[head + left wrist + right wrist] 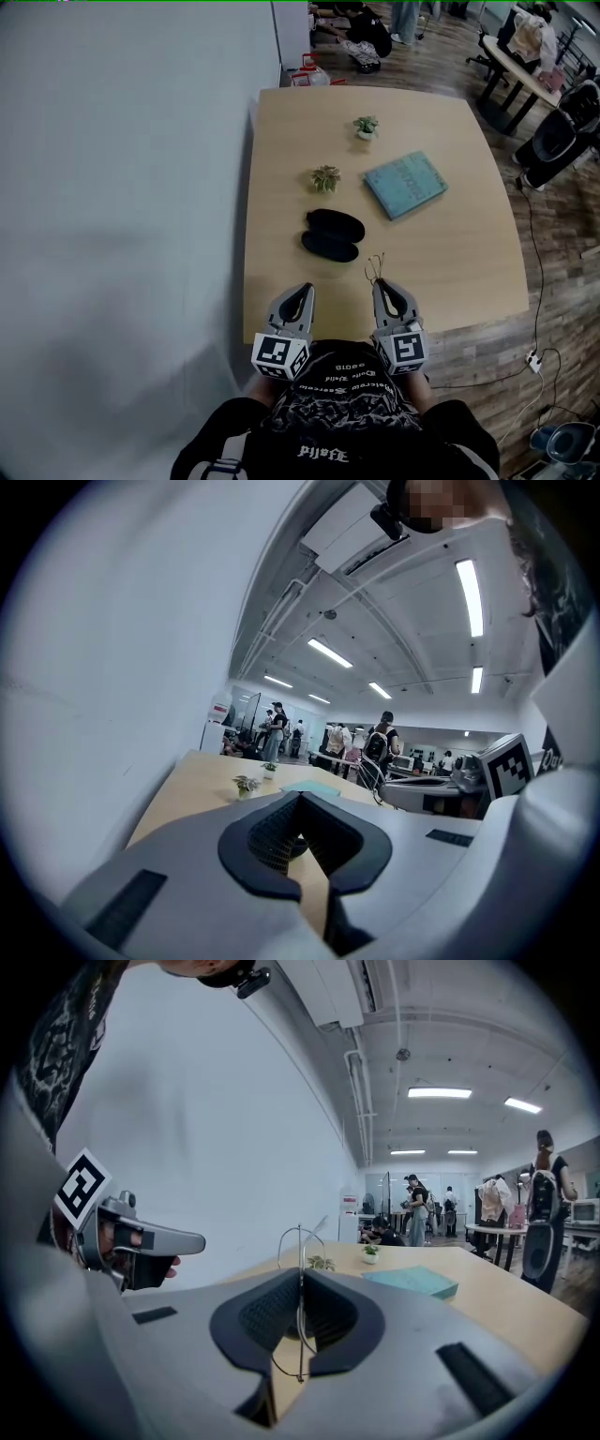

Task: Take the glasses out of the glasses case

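Right claw [379,285] pinched narrow on the glasses [376,266], thin wire frame caught between the pads. Wire loops standing up past the tips and hanging below them in the right gripper view. Glasses clear of the glasses case [330,246], held over the near part of the table [469,253], on the near side of the case and a little to its right. Case lying open as two dark oval halves side by side. Left claw [306,289] closed tight with nothing between its pads, beside the right one, the case just ahead of it. Farther back: a teal book [405,184] and two small potted plants [325,178].
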Available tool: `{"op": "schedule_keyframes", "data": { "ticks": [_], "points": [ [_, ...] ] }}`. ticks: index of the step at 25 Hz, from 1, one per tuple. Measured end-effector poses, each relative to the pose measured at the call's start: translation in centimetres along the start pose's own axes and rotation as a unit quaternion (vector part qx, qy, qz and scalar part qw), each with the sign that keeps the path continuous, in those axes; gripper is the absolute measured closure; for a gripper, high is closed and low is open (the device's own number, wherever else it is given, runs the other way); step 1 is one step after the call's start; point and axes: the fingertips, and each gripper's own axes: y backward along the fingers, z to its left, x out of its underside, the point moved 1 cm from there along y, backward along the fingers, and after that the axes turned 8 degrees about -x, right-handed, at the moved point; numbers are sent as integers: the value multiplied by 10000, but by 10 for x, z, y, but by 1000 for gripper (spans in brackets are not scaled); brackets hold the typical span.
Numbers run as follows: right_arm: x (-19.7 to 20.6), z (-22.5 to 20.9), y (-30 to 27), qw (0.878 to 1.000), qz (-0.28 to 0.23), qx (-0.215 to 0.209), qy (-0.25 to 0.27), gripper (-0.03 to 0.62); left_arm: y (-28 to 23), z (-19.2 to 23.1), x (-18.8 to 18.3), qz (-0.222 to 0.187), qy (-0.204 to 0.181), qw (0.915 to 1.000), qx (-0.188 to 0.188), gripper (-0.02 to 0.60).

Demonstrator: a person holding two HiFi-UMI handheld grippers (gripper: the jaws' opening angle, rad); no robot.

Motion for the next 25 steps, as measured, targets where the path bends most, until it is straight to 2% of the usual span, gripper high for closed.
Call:
{"op": "schedule_keyframes", "data": {
  "ticks": [12, 25],
  "points": [
    [-2, -3, -12, 10000, -10, -22, 43, 580, -8, 0, 2, 77, -178, 9998, 99, 577],
    [-2, -10, -16, 10000, 16, -2, 41, 580, -15, 4, 2, 116, -46, 9999, 39, 577]
  ]
}}
